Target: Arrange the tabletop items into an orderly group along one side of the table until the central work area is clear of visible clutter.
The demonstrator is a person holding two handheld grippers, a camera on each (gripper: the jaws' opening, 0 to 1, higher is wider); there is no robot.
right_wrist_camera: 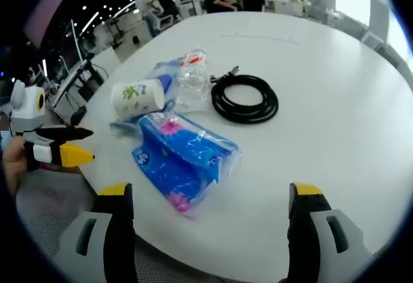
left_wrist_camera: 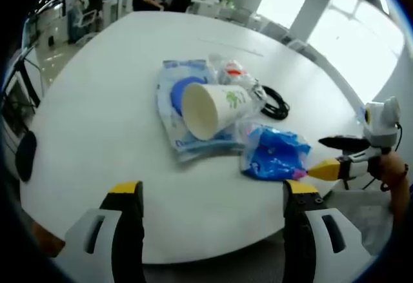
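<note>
Paper cup [left_wrist_camera: 213,107] on side, green print unreadable, possibly logo.

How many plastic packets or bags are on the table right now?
3. A blue tissue pack nearest the grippers, a flat blue-and-clear pouch under the paper cup, and a crumpled clear bag between cup and black cable. Others could hide beneath.

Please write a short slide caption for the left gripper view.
Open left gripper faces a paper cup lying on plastic packets on a white table.
</note>
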